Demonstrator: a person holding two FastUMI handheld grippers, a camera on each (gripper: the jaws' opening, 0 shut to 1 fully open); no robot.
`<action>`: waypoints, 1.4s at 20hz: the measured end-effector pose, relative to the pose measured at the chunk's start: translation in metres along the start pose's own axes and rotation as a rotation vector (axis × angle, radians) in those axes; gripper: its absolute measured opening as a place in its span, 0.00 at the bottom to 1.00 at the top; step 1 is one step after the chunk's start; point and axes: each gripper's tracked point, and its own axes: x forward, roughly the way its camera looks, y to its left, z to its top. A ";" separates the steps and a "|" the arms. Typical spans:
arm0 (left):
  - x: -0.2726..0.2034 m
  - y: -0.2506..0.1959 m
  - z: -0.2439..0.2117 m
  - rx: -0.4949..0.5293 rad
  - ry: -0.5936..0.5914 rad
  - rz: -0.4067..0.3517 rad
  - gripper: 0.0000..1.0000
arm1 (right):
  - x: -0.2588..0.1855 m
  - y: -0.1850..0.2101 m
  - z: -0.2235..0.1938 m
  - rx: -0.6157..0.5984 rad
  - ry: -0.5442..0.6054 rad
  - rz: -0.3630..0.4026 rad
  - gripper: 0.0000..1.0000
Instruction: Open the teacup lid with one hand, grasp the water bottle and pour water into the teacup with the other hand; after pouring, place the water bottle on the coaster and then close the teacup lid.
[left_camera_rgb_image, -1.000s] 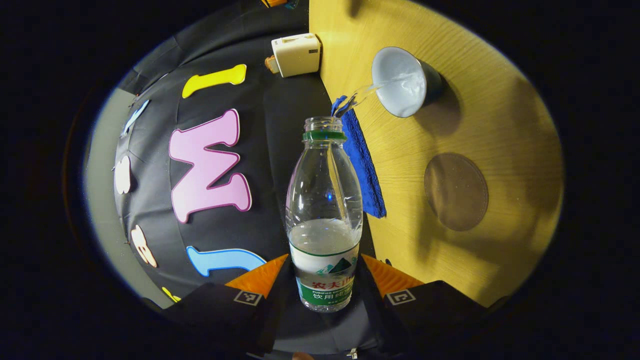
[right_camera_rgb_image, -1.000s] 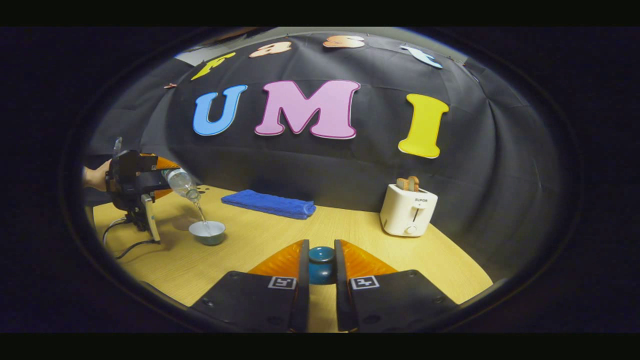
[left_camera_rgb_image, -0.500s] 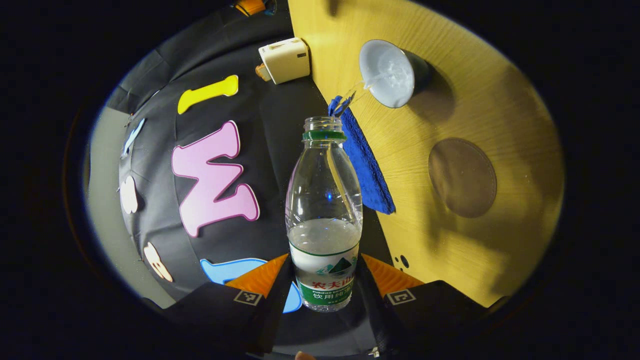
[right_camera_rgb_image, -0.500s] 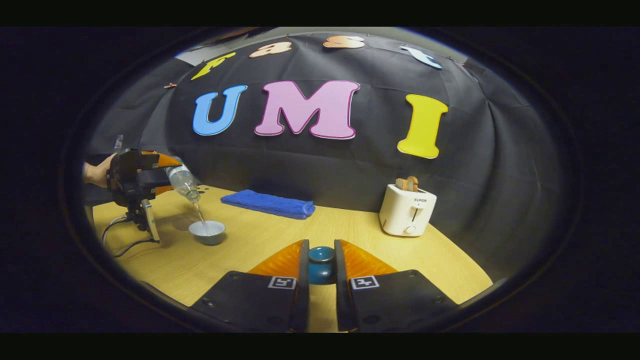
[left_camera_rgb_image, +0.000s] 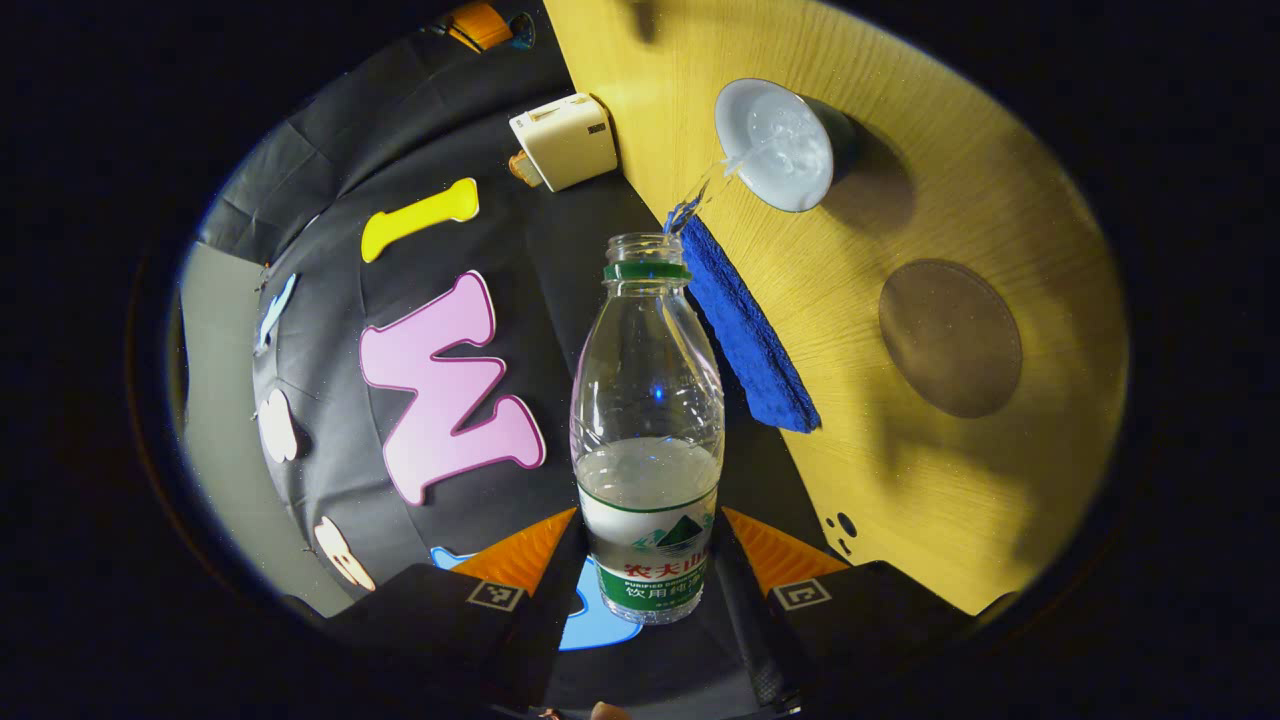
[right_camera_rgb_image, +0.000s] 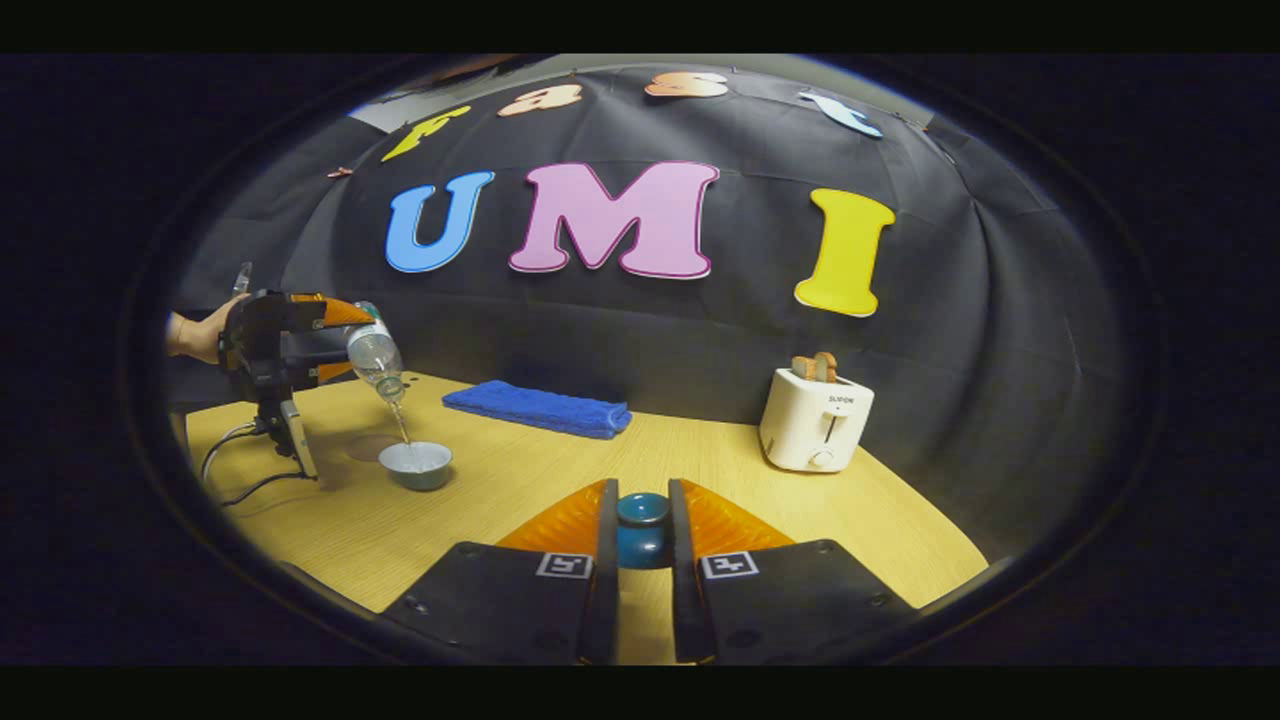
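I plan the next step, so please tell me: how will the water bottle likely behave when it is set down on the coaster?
The water bottle looks like thin clear plastic with no cap, so a hard squeeze from the left claw may dent it or spill water. It seems under half full, so probably light and easy to tip. The coaster looks flat, so it should stand steadily there.

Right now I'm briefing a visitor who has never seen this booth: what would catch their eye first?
The tilted water bottle, clamped in the left gripper, sends a thin stream into the open teacup on the wooden table. Nearer, the right gripper pinches the teacup lid above the table.
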 end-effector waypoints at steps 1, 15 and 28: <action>0.000 0.000 0.001 0.008 -0.007 0.007 0.75 | 0.001 0.000 0.000 0.003 -0.003 -0.002 0.24; 0.011 0.022 0.002 0.161 -0.107 0.207 0.75 | -0.003 -0.003 0.001 0.014 -0.007 -0.007 0.24; 0.020 0.027 0.006 0.178 -0.169 0.277 0.75 | -0.006 -0.001 0.002 0.016 -0.012 -0.010 0.24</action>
